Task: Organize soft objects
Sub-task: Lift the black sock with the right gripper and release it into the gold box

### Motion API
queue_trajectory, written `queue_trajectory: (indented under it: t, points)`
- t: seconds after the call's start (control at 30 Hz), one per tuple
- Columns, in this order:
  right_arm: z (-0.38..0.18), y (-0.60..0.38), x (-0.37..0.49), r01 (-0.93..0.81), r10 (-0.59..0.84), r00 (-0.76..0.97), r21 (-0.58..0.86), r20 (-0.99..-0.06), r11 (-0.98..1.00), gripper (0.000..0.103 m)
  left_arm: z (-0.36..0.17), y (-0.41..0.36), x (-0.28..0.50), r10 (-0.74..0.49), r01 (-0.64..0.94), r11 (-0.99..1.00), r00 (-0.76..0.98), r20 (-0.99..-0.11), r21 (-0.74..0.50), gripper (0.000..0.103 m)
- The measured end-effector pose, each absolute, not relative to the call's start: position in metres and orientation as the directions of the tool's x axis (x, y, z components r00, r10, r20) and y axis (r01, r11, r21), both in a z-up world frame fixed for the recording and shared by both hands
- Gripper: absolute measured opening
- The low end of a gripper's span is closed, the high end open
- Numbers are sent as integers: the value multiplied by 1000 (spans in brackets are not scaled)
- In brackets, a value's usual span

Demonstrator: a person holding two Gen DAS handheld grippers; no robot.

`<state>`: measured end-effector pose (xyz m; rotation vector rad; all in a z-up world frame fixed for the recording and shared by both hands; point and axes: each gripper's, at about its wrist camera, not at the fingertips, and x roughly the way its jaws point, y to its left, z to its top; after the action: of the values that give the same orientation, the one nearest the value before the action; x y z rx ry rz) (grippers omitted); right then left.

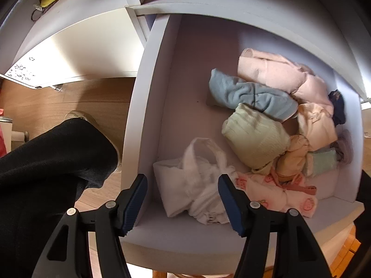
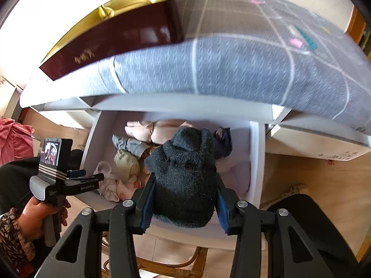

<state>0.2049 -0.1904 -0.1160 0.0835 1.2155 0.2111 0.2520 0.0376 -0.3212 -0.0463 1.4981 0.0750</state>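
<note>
Clamped between the pads of my right gripper (image 2: 184, 205) is a dark knitted hat (image 2: 185, 176), and it blocks the middle of the white drawer (image 2: 256, 162) behind it, low in the frame's centre. My left gripper (image 1: 183, 199) hangs open over that drawer's lower edge, with a crumpled white garment (image 1: 197, 190) under it but not pinched. Further in lie a blue roll (image 1: 250, 97), a pale green one (image 1: 255, 134) and pink pieces (image 1: 285, 74), partly buried under each other. Upper frame of the right view, blurred: a grey checked bed cover (image 2: 231, 64) and a maroon box (image 2: 111, 41). Wooden floor (image 1: 58, 97) at left.
</note>
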Motion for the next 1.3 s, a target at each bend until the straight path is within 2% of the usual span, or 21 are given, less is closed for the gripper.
queue_trajectory:
  t: [0.1,0.23,0.27,0.43,0.57,0.73,0.9,1.3]
  points:
    - [-112,-190,207,-123,200,335,168,-921,978,46,-316,36,252,-21,-80,996,78,-997,-27,64]
    - [-116,-188,210,-120,200,327,170,-923,978,46,-324,30,250,40,-53,998,56,-998,37,65]
    - [-116,-188,210,-120,204,327,174,-923,977,46,-326,31,250,40,-61,997,53,-998,37,69]
    - [-102,-193,210,-117,200,357,169,-913,979,46,-327,32,252,44,-63,997,76,-996,39,72]
    - [-66,-207,215,-97,190,426,163,-885,982,46,-326,21,249,77,-25,997,107,-991,75,72]
    - [-5,-222,227,-94,195,539,172,-820,981,46,-331,18,250,-28,-65,997,78,-997,-33,72]
    - [35,-216,258,-118,208,603,172,-770,978,46,-330,9,252,-11,-41,999,94,-996,-15,72]
    - [24,-168,370,-162,271,554,218,-787,963,46,-330,21,253,-56,-71,996,57,-997,-60,72]
